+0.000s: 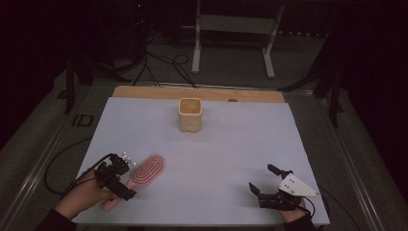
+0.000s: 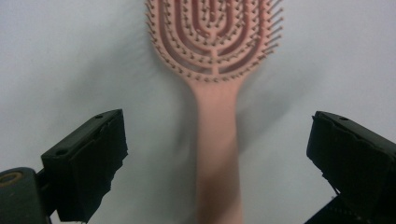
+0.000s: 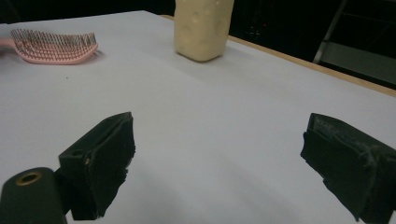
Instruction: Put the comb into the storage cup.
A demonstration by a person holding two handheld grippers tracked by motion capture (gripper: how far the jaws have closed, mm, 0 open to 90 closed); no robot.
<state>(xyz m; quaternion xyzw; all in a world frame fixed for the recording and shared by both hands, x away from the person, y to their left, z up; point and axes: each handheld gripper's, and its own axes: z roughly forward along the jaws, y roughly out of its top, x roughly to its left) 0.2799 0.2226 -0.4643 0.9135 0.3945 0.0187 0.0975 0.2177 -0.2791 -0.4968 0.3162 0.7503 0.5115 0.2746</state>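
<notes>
Left hand: your left hand (image 1: 79,195) comes in at the worktop's near left corner, forearm angled inward, gripper pointing along the brush.
Left gripper: your left gripper (image 2: 217,154) stands wide; the brush handle lies between the jaws with a clear gap on each side, neither pad touching it.
Right hand: your right hand (image 1: 293,214) rests at the near right edge, gripper aimed up the worktop towards the cup.
Right gripper: your right gripper (image 3: 217,163) is spread wide too, holding nothing, with bare worktop between the jaws.
Brush: one pink brush (image 2: 215,42) lies flat, bristles up, near the left edge of the worktop (image 1: 216,159); its head points towards the middle, its handle runs back under your left gripper.
Cup: one cream cup (image 1: 190,114) stands upright at the far middle, well apart from the brush and from both grippers.
Count: two grippers, one brush, one cup.
</notes>
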